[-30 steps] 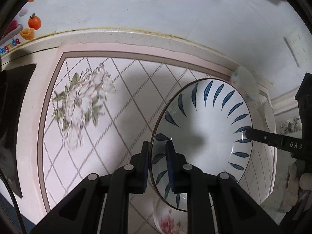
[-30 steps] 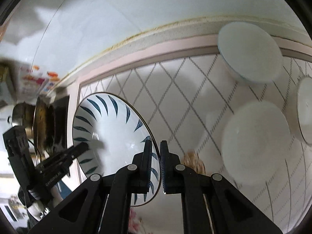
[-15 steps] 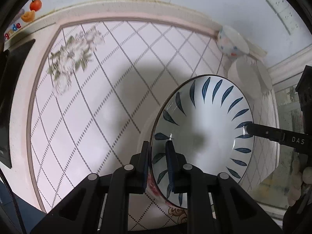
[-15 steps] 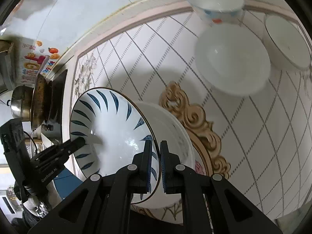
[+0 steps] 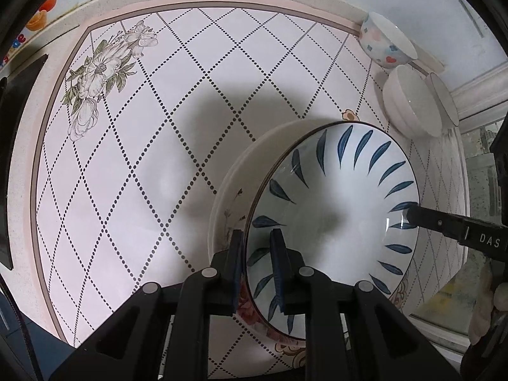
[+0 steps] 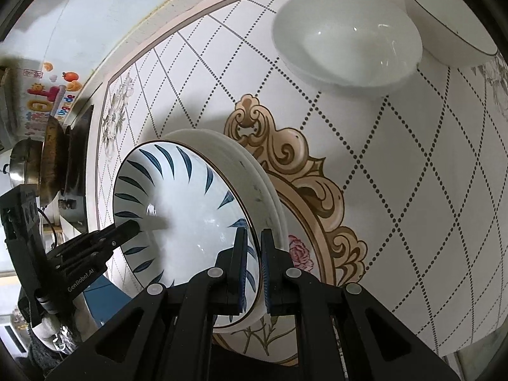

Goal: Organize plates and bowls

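1. Where the scene is widest, a tiled bench (image 5: pixel 127 190) with a dotted diamond pattern and flower decals carries all the crockery.
2. Near its front edge sits a stack of white plates (image 5: pixel 231 184) with floral print; the blue-leaf plate (image 5: pixel 333 216) is held directly over this stack, tilted, its underside close to the top plate, though contact cannot be judged.
3. At the far corner stand a plain white bowl (image 6: pixel 346 38), a dark-rimmed white bowl (image 6: pixel 451 22) beside it, and a small patterned bowl (image 5: pixel 381 44) behind them, all well apart from the stack.
4. Left hand-held gripper (image 5: pixel 257 263): clamped on the blue-leaf plate's near-left rim, one finger inside, one outside.
5. Right hand-held gripper (image 6: pixel 252 263): likewise pinching the opposite rim, so the plate spans between the two tools, neither nearer than the other.
6. Judgement: the plate lies just ahead of both grippers and above the stack; the coming move turns on levelling it, then lowering it centred before either grip is released.
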Demonstrator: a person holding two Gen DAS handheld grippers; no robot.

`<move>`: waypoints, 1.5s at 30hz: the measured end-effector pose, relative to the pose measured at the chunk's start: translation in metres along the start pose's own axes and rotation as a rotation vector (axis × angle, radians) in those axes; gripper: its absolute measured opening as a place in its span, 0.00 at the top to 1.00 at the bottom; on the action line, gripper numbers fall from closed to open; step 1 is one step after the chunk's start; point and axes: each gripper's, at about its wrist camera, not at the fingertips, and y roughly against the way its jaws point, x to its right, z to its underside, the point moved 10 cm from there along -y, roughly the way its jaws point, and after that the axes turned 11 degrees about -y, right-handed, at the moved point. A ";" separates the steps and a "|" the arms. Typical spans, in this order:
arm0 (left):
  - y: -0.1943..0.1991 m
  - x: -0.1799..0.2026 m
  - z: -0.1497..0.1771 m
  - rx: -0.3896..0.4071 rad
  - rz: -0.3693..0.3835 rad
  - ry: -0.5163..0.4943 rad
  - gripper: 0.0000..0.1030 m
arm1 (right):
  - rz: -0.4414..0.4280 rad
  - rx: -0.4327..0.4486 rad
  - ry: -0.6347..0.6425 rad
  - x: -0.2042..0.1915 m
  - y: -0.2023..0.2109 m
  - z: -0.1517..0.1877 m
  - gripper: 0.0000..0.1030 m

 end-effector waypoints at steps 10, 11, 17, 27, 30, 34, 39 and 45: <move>-0.010 -0.005 0.002 -0.020 -0.008 0.028 0.85 | -0.009 -0.007 0.012 0.001 -0.004 0.000 0.91; -0.009 -0.005 0.001 -0.017 -0.012 0.028 0.85 | -0.009 -0.007 0.014 0.000 -0.005 0.001 0.91; -0.010 -0.006 0.000 -0.009 -0.018 0.047 0.84 | 0.001 0.000 0.041 -0.002 -0.005 0.000 0.91; -0.007 -0.010 0.006 -0.018 -0.021 0.128 0.82 | 0.008 0.015 0.038 -0.001 -0.003 0.002 0.88; -0.006 -0.009 0.008 -0.015 -0.029 0.142 0.82 | 0.005 0.026 0.040 0.000 -0.002 0.003 0.88; -0.005 -0.008 0.010 -0.026 -0.037 0.146 0.82 | 0.005 0.033 0.021 0.001 -0.002 0.001 0.88; -0.007 -0.004 0.008 -0.031 -0.048 0.139 0.82 | 0.011 0.039 0.008 0.001 0.001 0.001 0.87; 0.000 -0.002 0.008 -0.011 -0.070 0.118 0.82 | 0.025 0.053 0.001 0.003 0.004 0.004 0.87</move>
